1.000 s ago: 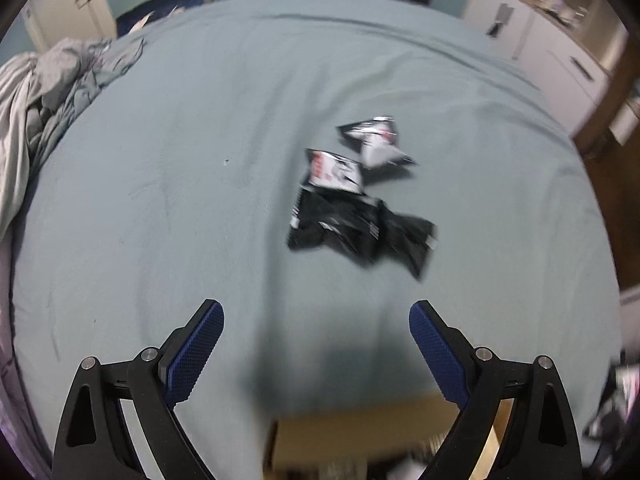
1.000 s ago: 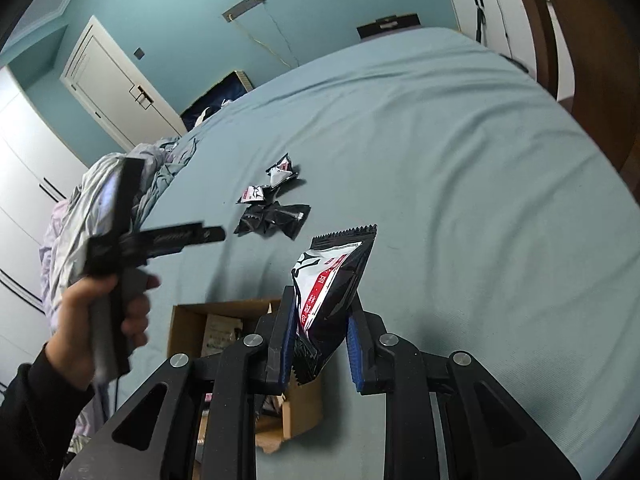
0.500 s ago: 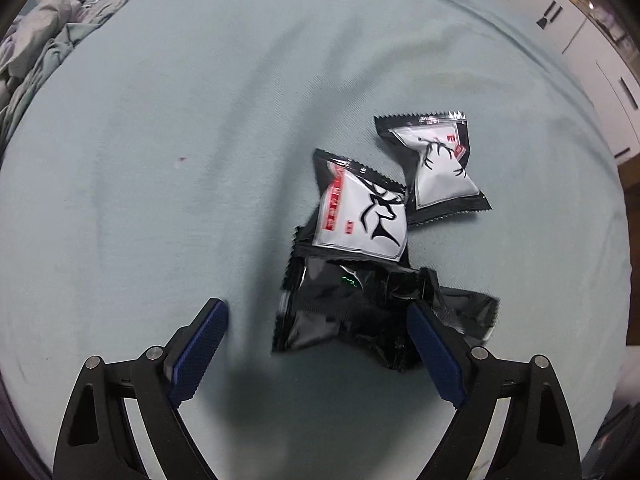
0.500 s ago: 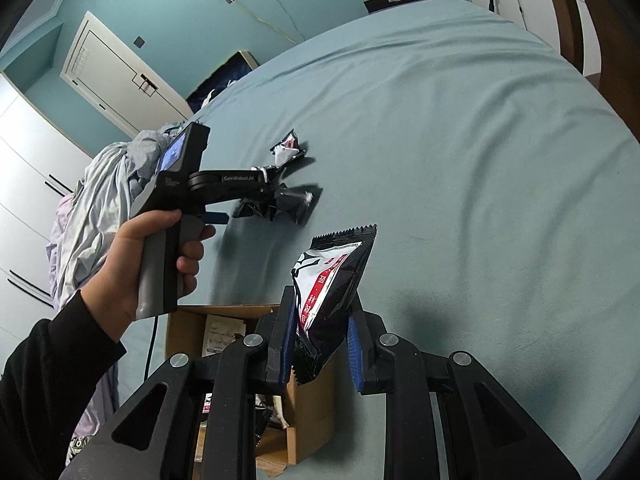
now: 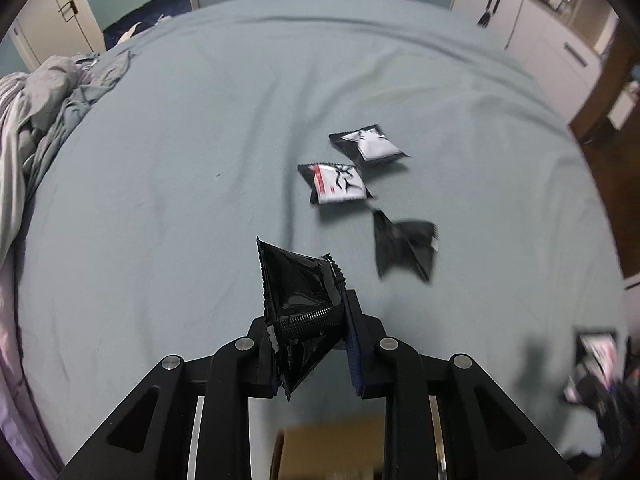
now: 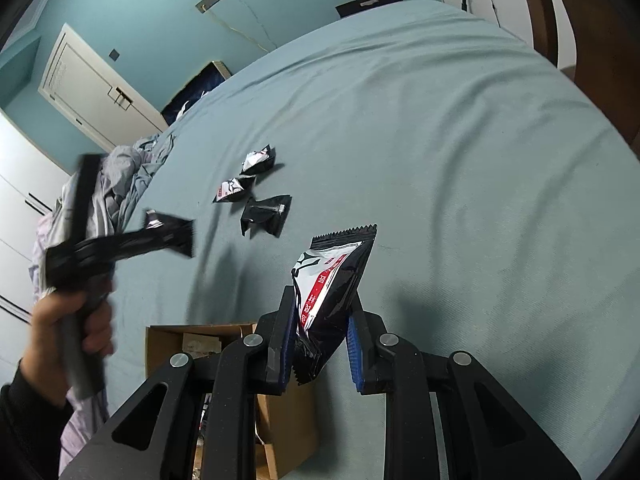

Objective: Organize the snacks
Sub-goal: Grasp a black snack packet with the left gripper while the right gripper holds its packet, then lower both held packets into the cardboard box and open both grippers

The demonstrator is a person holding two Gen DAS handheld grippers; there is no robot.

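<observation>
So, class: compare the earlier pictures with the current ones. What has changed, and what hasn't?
The left gripper, open and empty a second ago, dropped to the pile; it is closing on a black snack packet, lifted off the bed. Three packets remain there. The right gripper holds its printed packet as before.

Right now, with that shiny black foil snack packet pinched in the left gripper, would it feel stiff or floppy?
Probably floppy: the shiny black foil snack packet creases and folds where the left gripper is closing on it. Likely light, since it stands above the pinch without sagging. Its glossy film may be slippery.
</observation>
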